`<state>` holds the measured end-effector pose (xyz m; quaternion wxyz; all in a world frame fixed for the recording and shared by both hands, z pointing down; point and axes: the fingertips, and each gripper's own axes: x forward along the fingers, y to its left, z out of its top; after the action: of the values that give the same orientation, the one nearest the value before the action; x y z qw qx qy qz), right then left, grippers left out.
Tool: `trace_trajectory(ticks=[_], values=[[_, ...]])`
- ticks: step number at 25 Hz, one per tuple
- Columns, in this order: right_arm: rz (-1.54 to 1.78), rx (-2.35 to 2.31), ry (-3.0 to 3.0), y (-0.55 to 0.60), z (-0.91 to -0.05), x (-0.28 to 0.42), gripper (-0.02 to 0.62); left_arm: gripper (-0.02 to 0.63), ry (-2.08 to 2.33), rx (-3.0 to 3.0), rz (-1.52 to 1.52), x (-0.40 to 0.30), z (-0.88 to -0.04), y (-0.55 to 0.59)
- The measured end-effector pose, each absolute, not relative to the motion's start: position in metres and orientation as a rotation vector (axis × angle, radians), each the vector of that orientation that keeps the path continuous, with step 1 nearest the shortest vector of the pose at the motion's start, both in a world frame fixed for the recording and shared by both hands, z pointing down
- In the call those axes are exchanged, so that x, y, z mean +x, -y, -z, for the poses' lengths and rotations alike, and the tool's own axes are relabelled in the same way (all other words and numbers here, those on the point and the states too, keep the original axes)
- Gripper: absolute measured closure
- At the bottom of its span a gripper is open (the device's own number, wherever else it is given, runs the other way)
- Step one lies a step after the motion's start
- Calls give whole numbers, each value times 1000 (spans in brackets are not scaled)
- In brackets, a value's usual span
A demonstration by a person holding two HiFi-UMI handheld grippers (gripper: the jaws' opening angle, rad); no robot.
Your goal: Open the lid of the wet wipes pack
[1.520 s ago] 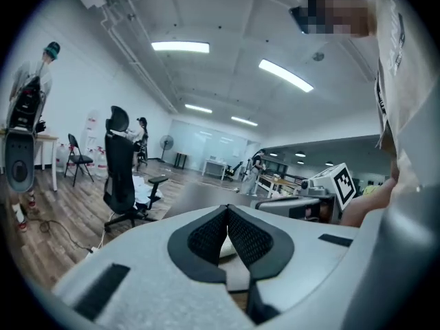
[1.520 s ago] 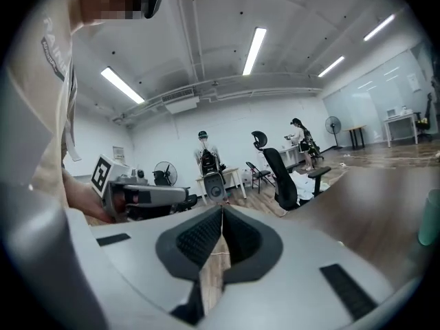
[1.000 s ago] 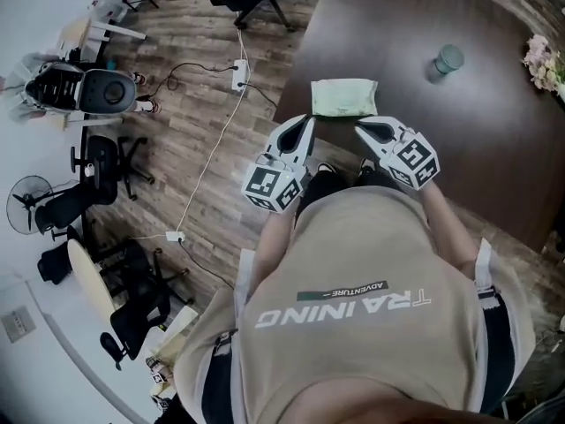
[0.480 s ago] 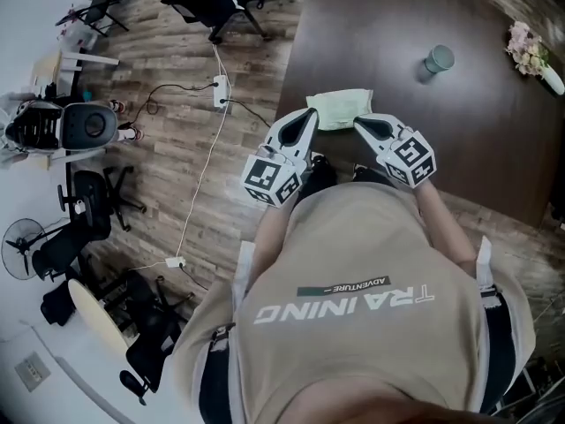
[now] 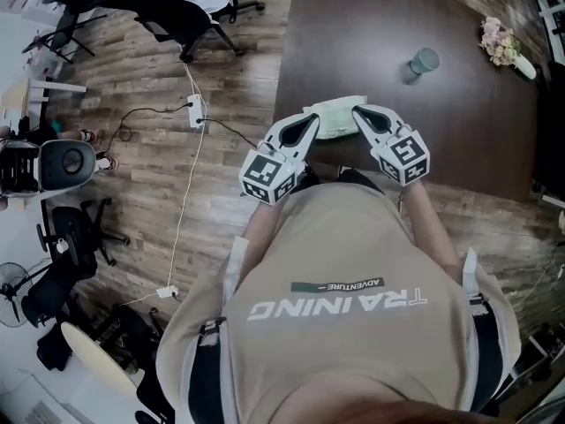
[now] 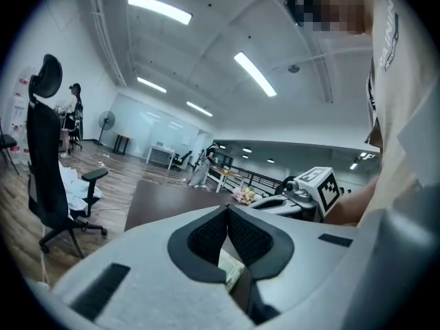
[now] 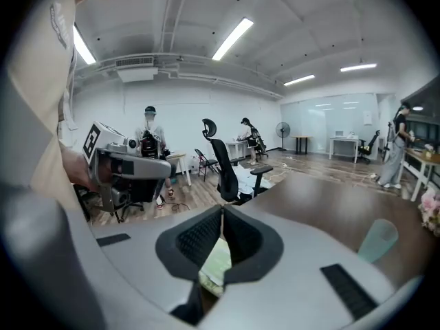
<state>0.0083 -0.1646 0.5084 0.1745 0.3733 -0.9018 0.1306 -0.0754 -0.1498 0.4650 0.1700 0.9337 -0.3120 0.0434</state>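
The wet wipes pack [image 5: 334, 118] is a pale green soft packet lying flat near the front edge of the dark brown table [image 5: 388, 25]. My left gripper [image 5: 311, 118] is at the pack's left end and my right gripper [image 5: 357, 110] at its right end, both just over it with their tips pointing away from me. Both pairs of jaws are shut with nothing between the pads. In the left gripper view the shut left gripper [image 6: 227, 209] shows a strip of the pack [image 6: 233, 272] below its pads. The right gripper [image 7: 222, 210] likewise looks over the pack [image 7: 216, 265]. The lid is hidden.
A grey-green cup [image 5: 424, 61] stands further back on the table, and a small bunch of flowers [image 5: 499, 42] sits at the far right. To the left are a wooden floor with a white cable and power strip [image 5: 193, 109] and office chairs [image 5: 159, 7].
Both grippers have moved forward from the table's front edge, so their tips now reach the pack's two ends. The head view has shifted too. Both jaws stayed shut.
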Motion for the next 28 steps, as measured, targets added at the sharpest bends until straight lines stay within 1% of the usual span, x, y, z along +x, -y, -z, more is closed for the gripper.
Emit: trace_trajectory(ticks=[5,12,19,28], values=[[-264,1148,2459,163,-505,9,578,597,776,2655,-158,-81,-486,156],[-246,1151,2362,144,-517,15,578,597,706,2672,-183,-69,-495,160],[-188,939,2257,139,-553,3,578,597,583,2589,-416,-59,-567,146],[-95,673,2183,137,-608,-3,581,597,567,2460,-535,-47,-633,140]])
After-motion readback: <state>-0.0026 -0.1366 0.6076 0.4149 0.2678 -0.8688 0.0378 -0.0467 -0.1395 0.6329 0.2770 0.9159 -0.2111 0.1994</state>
